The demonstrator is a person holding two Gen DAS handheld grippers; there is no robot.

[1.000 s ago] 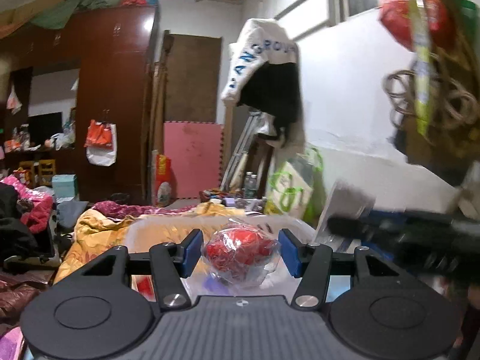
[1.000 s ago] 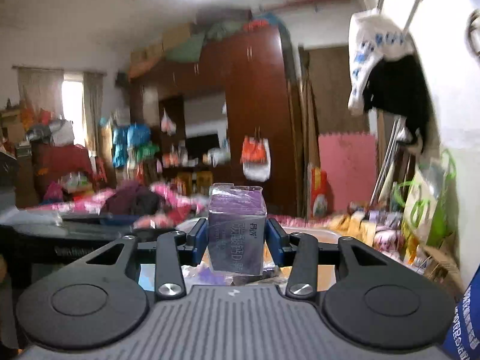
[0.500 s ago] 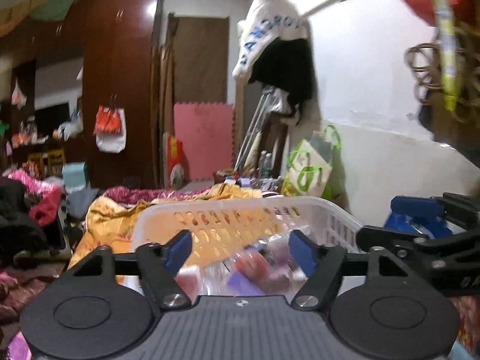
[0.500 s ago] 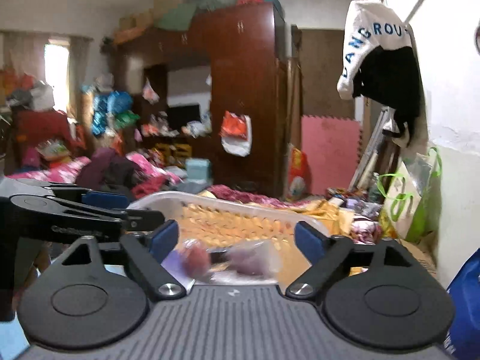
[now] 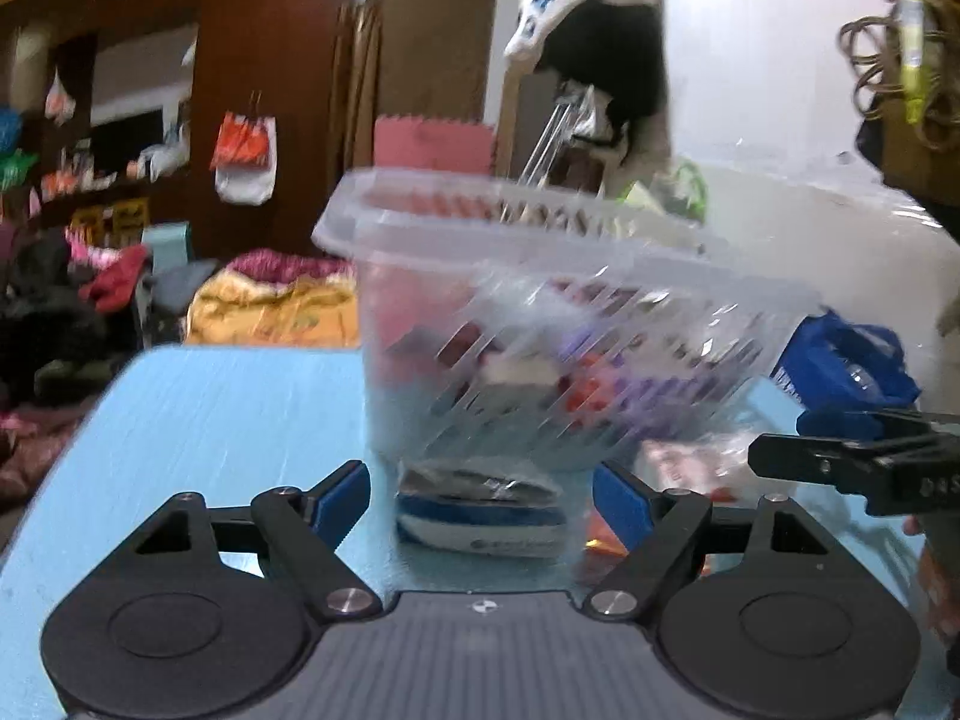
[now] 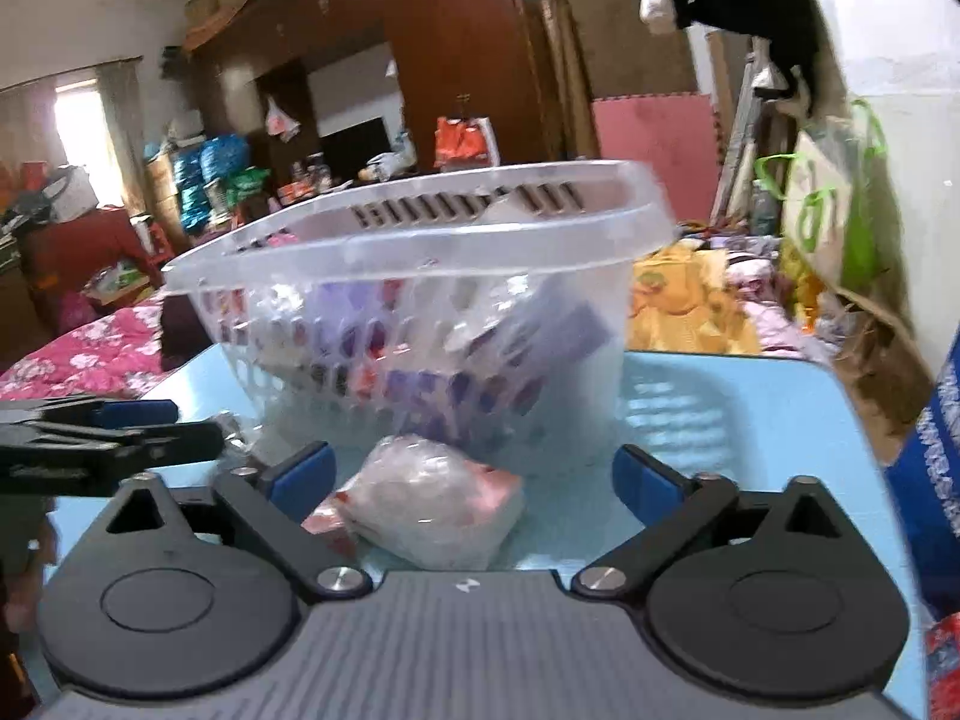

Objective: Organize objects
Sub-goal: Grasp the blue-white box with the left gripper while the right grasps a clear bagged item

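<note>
A clear slotted plastic basket (image 5: pixel 420 222) (image 6: pixel 384 252) stands on the light blue table (image 5: pixel 228 408) (image 6: pixel 708 408), holding red, purple and white packets. My left gripper (image 5: pixel 480 495) is open and low over the table; a blue-and-white pack (image 5: pixel 480 522) lies between its fingers, in front of the basket. My right gripper (image 6: pixel 474 477) is open; a clear-wrapped pink and white packet (image 6: pixel 420 504) lies between its fingers. Each gripper shows at the other view's edge: the right one (image 5: pixel 840 456), the left one (image 6: pixel 108 429).
More wrapped packets (image 5: pixel 690 462) lie on the table right of the basket. A blue bag (image 5: pixel 840 354) (image 6: pixel 936 450) stands at the table's right edge by the white wall. A cluttered bed (image 6: pixel 84 348) and a dark wardrobe (image 6: pixel 456 48) lie beyond.
One second ago the left gripper held a red wrapped item and the right a purple box above the basket. Both opened, the items dropped in, and both grippers lowered to table level.
</note>
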